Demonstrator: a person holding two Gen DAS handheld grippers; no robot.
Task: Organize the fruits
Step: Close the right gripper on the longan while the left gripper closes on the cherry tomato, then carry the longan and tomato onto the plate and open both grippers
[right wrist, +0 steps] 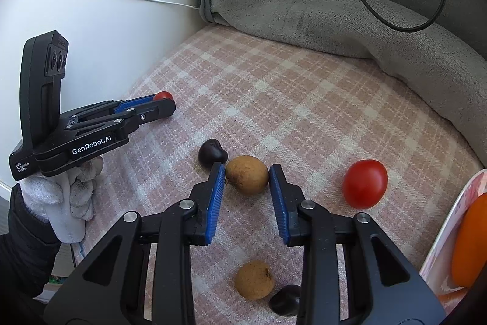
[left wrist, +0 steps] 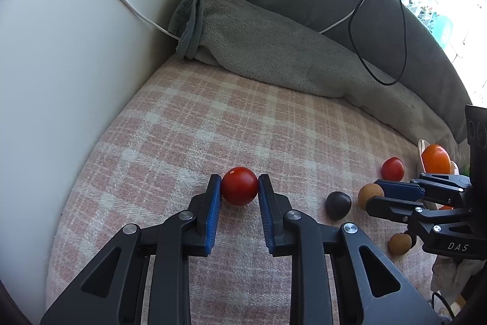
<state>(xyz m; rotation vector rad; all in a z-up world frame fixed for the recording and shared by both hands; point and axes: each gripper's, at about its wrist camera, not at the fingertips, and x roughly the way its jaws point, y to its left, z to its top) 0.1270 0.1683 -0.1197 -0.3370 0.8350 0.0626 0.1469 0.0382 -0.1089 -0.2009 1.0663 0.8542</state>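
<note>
My left gripper (left wrist: 239, 183) is shut on a red cherry tomato (left wrist: 239, 186) that rests on the pink checked cloth (left wrist: 188, 124); it also shows in the right wrist view (right wrist: 162, 102). My right gripper (right wrist: 247, 175) is shut on a brown longan (right wrist: 247, 174), with both pads touching its sides. A dark chestnut (right wrist: 212, 152) lies just left of it. A second red tomato (right wrist: 364, 183) lies to the right. Another longan (right wrist: 254, 280) and another dark chestnut (right wrist: 284, 300) lie nearer, between the right fingers.
A plate (right wrist: 447, 224) with an orange fruit (right wrist: 470, 242) sits at the right edge. A folded grey blanket (right wrist: 319, 11) with a black cable (right wrist: 404, 26) borders the far side. A white wall (right wrist: 91, 20) stands to the left.
</note>
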